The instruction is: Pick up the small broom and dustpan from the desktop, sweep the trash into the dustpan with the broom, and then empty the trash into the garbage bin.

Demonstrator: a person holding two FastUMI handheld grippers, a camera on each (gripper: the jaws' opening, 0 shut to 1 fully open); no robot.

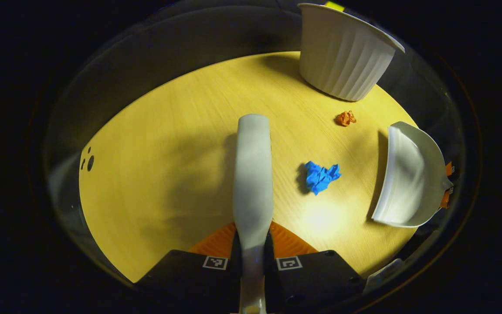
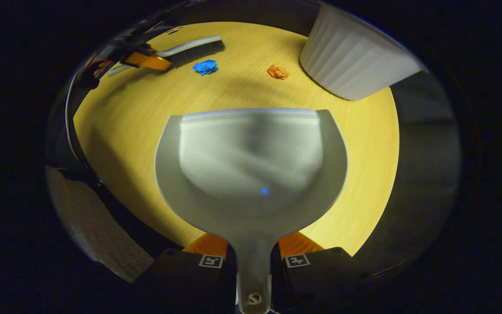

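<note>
Light was dim and warm, pooling in a glare patch on the counter point(image 1: 320, 218) in the left gripper view. Soft shadows trailed the broom point(image 1: 253, 174). Edges bowed and darkened; the dustpan point(image 2: 251, 161) looked smeared.

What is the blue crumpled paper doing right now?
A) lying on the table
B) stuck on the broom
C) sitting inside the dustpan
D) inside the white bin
A: the blue crumpled paper lies on the bare table, between the broom and the dustpan.
</note>
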